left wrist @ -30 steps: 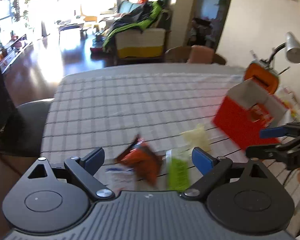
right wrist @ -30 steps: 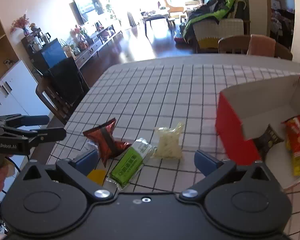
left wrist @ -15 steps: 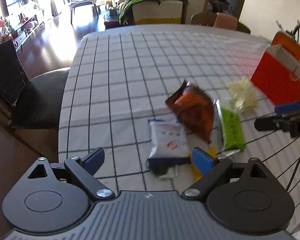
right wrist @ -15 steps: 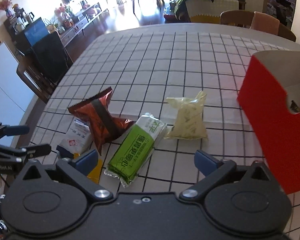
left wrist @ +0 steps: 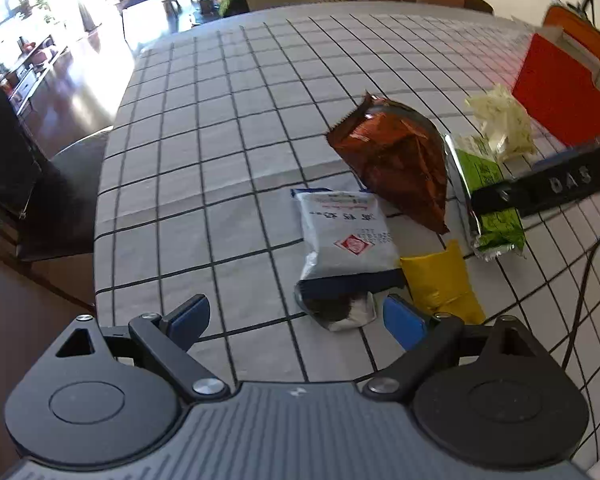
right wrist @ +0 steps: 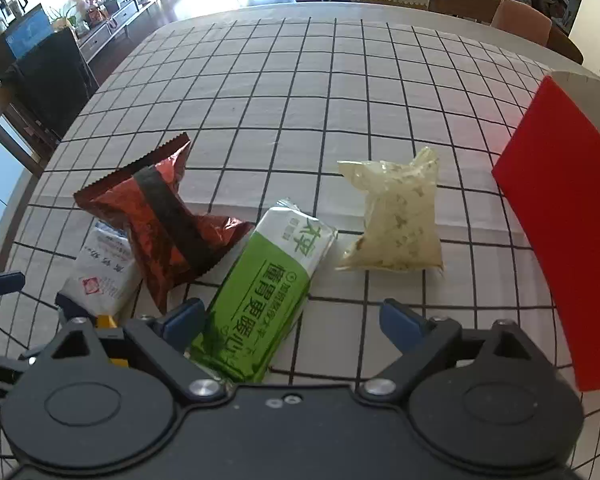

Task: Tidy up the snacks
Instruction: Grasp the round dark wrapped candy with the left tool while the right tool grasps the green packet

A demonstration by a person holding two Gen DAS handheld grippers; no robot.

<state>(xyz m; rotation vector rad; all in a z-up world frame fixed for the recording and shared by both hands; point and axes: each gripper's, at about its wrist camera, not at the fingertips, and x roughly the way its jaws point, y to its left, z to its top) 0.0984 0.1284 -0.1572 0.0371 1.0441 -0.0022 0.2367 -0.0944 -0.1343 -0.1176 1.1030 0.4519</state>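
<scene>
I'm hovering both tools over the snack pile near my edge of the counter point(right wrist: 260, 92), and both are standing apart with nothing between the pads pressing; the right tool's point(right wrist: 290, 316) jaws have just been closing a touch, the green packet point(right wrist: 260, 292) lying between them but not yet pinched. My left tool point(left wrist: 296, 316) is sitting open just short of the white-and-blue packet point(left wrist: 346, 236), its jaws easing in slightly too. Here's my worry: the red-brown bag point(right wrist: 164, 216) is overlapping the white packet and touching the green one, so a grab could be dragging a neighbour along. The yellow packet point(left wrist: 440, 276) is tucked right beside my left tool's finger and could be getting clipped. The pale bag point(right wrist: 396, 220) is lying apart, near the red box point(right wrist: 560, 208), which is waiting at the counter's right side.
</scene>
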